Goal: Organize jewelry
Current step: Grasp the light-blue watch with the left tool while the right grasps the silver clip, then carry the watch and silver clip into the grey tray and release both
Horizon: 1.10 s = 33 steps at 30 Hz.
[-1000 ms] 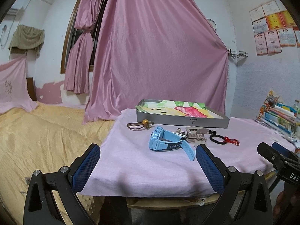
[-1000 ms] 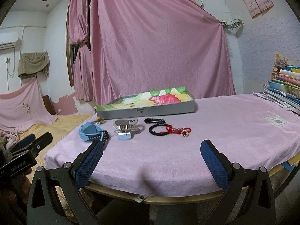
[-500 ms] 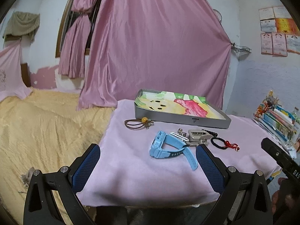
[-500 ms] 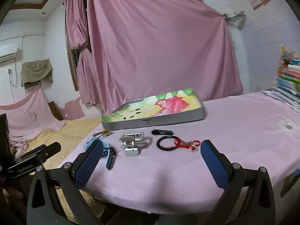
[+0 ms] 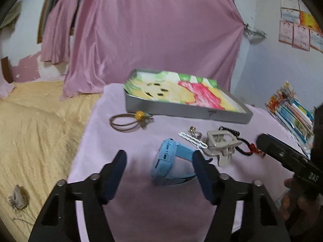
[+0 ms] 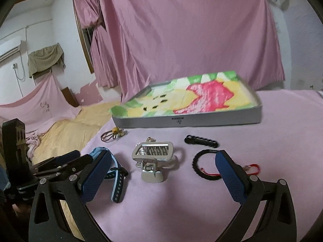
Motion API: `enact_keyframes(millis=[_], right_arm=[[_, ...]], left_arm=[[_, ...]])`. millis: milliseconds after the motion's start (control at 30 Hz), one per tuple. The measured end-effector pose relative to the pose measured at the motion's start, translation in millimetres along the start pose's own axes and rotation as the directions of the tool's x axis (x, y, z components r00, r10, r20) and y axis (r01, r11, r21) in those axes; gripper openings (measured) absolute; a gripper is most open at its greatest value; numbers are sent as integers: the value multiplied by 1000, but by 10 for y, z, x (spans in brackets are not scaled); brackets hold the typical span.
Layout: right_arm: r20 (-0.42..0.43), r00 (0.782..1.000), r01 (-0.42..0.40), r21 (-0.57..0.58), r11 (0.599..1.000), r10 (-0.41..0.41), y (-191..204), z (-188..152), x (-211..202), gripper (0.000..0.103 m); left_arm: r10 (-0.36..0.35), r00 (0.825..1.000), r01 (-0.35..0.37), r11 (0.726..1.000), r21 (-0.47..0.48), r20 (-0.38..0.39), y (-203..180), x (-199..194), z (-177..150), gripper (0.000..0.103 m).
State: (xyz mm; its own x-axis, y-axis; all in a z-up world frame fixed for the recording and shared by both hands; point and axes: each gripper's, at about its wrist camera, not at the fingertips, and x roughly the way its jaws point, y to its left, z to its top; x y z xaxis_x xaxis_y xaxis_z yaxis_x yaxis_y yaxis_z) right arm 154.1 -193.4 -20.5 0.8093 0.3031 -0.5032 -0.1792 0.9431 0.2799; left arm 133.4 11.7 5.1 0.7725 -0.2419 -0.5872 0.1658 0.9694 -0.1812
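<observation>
Jewelry lay scattered across a table draped in a pink cloth [image 6: 272,121], in front of a shallow gray tray [image 6: 187,119] lined with a bright floral print. A light-blue watch [image 5: 171,161] sat nearest the table's front-left edge, its strap curling toward the camera in the right wrist view. Beside it stood a silver hair claw clip [image 6: 153,157], with a white chain [image 5: 192,140] and a small metal charm just behind, as seen from the left wrist. A brown hair tie [image 5: 125,122] with an amber bead rested close to the tray's left corner. Farther right lay a black hair clip [image 6: 201,141], and a black braided bracelet [image 6: 201,167] with a red cord and clasp attached.

The left gripper [image 5: 159,173] hung low over the cloth with its blue-padded fingers [image 5: 116,173] spread wide, the watch sitting between them and not touched by either pad as far as the blurred view showed; it held nothing. The right gripper [image 6: 161,175] was likewise wide open and empty, its fingers framing the claw clip and the bracelet, with the right pad overlapping the bracelet in the view; contact could not be told. A yellow bedspread [image 5: 40,125] lay beyond the table's left side, pink curtains [image 6: 181,30] hung behind the tray, and a stack of books [image 5: 290,106] stood at the right.
</observation>
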Motion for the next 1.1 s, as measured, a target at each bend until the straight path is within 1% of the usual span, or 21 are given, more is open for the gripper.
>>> enact_keyframes(millis=[33,100,233,300,367,400,533,567,600,700,833,933,1100], right_arm=[[-16,1000,-2,2,1000,2,1,6,43,100],[-51,999,-10,5,1000,10,32,20,174,98],[-104,995,-3,-6,1000,3,82,57,336,95],[-127,992,2,-17,1000,-4,125,88,427,87],[-150,989,2,-23,1000,-6,147,108,492,82],[-159,987,1,-24,1000,-5,149,113,513,80],[-193,981,-1,-30,1000,-5,186,123,583,79],[-199,980,-1,-32,999,-5,184,120,587,76],[-208,978,-4,-33,999,-3,196,126,612,69],[-229,973,-6,-25,1000,1,174,109,635,58],[-225,974,-17,-13,1000,14,162,104,630,58],[-221,975,-38,-6,999,35,160,105,623,58],[-135,989,-63,27,998,66,81,157,471,58]], left_arm=[[-8,1000,8,1000,8,-14,-8,43,6,54],[-21,999,22,1000,16,-41,-17,98,3,46],[-41,996,43,999,29,-77,0,161,6,37],[-64,994,67,997,31,-88,2,193,31,27],[-66,993,69,997,33,-94,2,221,52,23],[-64,993,68,997,34,-95,7,225,55,22],[-72,992,76,997,30,-99,26,228,70,22],[-68,993,72,997,32,-98,20,226,74,21],[-65,993,68,997,35,-98,32,228,76,20],[-52,995,53,999,11,-86,76,221,98,18],[-44,996,42,999,-24,-72,133,224,122,18],[-40,998,38,998,-43,-46,154,203,159,17],[-39,999,39,997,-59,4,163,128,279,17]])
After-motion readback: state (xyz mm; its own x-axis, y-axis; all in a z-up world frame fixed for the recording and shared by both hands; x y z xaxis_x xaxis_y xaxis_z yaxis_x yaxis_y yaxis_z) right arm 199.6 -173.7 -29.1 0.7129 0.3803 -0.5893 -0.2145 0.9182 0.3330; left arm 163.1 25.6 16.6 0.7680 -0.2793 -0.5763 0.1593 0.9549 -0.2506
